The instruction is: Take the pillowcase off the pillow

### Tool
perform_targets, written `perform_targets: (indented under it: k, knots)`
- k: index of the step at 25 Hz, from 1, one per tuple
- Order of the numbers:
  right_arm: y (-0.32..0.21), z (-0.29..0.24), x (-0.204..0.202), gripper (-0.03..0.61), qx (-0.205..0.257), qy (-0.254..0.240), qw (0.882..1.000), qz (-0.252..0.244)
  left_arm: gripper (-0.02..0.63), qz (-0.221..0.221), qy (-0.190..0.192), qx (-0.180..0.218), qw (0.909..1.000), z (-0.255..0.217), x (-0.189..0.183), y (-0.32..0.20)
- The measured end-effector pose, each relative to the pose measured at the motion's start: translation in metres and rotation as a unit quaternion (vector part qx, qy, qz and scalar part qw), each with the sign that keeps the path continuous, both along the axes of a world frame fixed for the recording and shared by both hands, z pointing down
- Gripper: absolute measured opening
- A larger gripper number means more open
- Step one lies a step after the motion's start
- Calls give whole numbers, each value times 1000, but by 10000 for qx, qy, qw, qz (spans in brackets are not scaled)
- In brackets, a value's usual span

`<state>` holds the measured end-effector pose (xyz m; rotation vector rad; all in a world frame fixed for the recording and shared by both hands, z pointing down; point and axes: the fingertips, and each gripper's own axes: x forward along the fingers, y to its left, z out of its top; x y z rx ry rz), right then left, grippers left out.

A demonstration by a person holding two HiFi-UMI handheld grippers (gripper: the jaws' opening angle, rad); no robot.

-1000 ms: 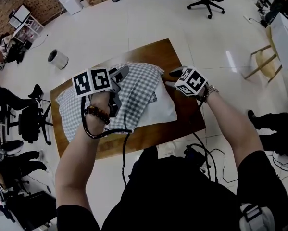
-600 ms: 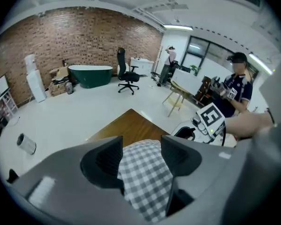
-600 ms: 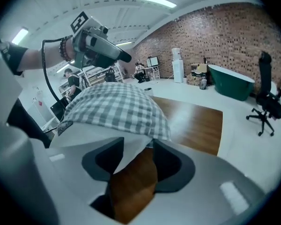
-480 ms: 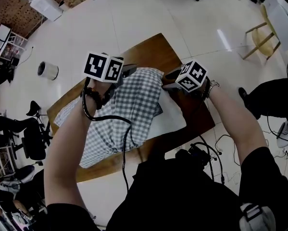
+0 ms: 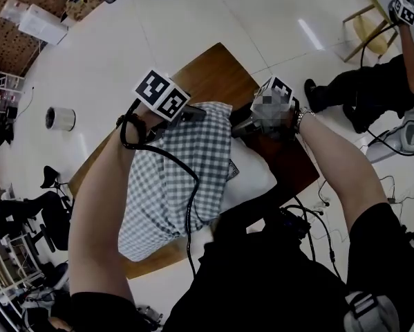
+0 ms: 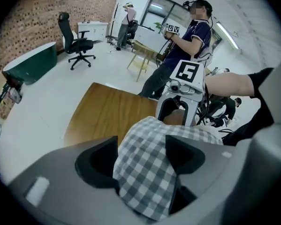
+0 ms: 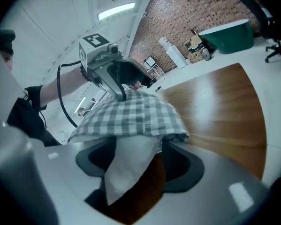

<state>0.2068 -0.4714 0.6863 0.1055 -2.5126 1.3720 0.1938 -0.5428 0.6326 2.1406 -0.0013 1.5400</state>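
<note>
Head view: checked pillowcase point(image 5: 175, 178) covers most of the pillow point(image 5: 253, 175) on the desk point(image 5: 213, 75), white end bare on my right. Both tools are at the far edge, jaws not readable there. The gripper views do show them. Left tool point(image 6: 141, 149): jaws wide, just been opening, checked fabric between them, not clamped. Right tool point(image 7: 138, 156): same, wide and just been opening, white pillow corner hanging between, unpinched, pillowcase hem just above.
</note>
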Motion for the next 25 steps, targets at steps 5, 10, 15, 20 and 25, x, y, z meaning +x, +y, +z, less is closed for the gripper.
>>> perform_targets:
  k: [5, 10, 15, 20, 25]
  knots:
    - [-13, 20, -15, 305, -257, -172, 9995, 31, 288, -321, -214, -726, 9966, 43, -6, -6]
    - [-11, 12, -24, 85, 35, -89, 9998, 168, 191, -534, -204, -636, 9963, 42, -9, -14]
    - [-1, -15, -12, 26, 1007, 412, 9936, 287, 51, -1032, -148, -447, 9935, 19, -15, -28]
    - [-5, -45, -8, 20, 2341, 1212, 9644, 227, 14, -1286, -383, 75, 9909, 1, -45, -55]
    - [12, -69, -5, 18, 3065, 1542, 9391, 192, 11, -1361, -700, 615, 9863, -7, -73, -62]
